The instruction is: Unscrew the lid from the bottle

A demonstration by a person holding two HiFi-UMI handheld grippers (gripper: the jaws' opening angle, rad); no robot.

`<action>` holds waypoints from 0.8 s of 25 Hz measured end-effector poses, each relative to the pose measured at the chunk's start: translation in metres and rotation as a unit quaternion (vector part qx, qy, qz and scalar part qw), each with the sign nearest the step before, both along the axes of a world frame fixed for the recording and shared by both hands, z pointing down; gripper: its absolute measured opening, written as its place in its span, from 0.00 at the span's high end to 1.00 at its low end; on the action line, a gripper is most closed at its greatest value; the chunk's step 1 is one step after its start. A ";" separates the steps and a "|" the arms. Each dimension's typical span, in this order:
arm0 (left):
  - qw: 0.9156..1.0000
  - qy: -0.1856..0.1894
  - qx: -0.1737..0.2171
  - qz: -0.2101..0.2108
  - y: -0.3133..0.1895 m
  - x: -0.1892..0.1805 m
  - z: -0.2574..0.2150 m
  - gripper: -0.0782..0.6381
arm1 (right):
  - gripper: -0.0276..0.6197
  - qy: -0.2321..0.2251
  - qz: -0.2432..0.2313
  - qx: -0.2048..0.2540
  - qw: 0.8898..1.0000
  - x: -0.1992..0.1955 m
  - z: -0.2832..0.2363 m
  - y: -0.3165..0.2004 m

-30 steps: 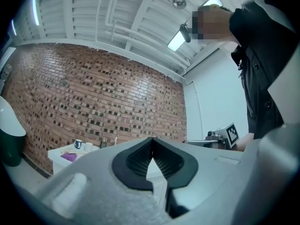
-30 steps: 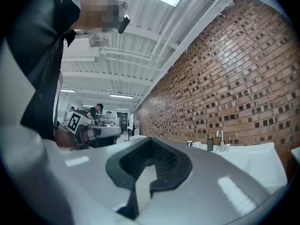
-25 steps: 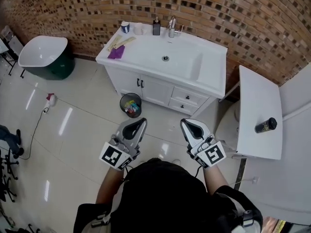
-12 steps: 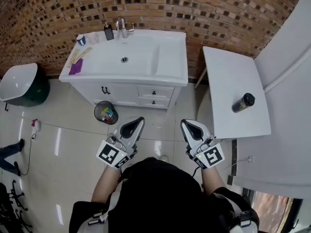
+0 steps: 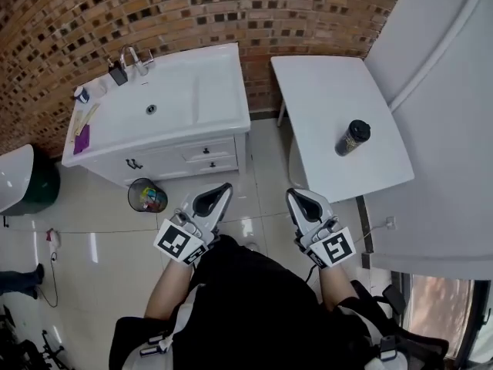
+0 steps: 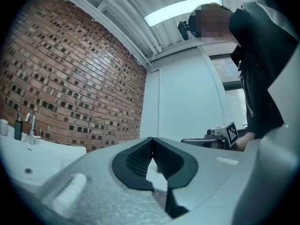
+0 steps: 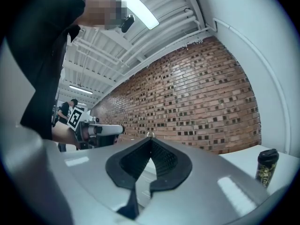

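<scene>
Dark cylindrical bottle (image 5: 353, 138) with gold print stands upright on the white rectangular counter (image 5: 323, 99), towards the counter's right-hand edge, near the white wall (image 5: 439, 91). Black lid (image 5: 359, 126) sits on top of it, with nothing touching it.

Left tool (image 5: 224, 188): held level above the glossy tiled floor (image 5: 262, 176). Jaws together, ribbed pads meeting at the tips, nothing between them.

Right tool (image 5: 293, 193): same attitude, beside the left one with a gap between them. Jaws together, nothing held. Both are held out in front of the person's dark-clothed torso, square-marker cubes (image 5: 179, 243) facing up.

Position note: the bottle lies beyond and to the right of the right tool, well apart from both. In the right gripper view it shows at the far right edge, on the counter, lid on.

Surroundings: left of the counter a white vanity with basin (image 5: 208, 91) stands against the red-brown brick wall (image 5: 192, 14), chrome tap (image 5: 135, 56) at its back. A black waste bin (image 5: 146, 196) is on the floor in front of the vanity, left of the left tool.
</scene>
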State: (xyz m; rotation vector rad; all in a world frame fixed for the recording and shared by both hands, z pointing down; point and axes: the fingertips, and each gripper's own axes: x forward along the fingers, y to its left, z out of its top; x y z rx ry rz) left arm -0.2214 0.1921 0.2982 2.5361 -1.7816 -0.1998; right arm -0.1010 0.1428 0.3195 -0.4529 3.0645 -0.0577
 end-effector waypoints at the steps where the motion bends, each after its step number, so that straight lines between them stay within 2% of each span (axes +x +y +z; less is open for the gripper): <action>1: 1.000 0.001 -0.003 0.012 -0.008 0.005 0.001 0.89 | 0.95 0.000 0.011 -0.005 1.000 0.005 -0.001 -0.004; 7: 0.998 0.011 -0.015 0.067 -0.061 0.021 0.008 0.89 | 0.95 0.011 0.082 -0.011 0.997 0.033 0.002 -0.033; 12: 0.992 0.013 -0.018 0.126 -0.104 0.035 0.021 0.89 | 0.95 0.028 0.150 -0.016 0.988 0.054 0.017 -0.066; 20: 0.978 0.001 0.011 0.207 -0.198 0.020 0.010 0.89 | 0.95 0.030 0.235 0.008 0.971 0.047 0.001 -0.126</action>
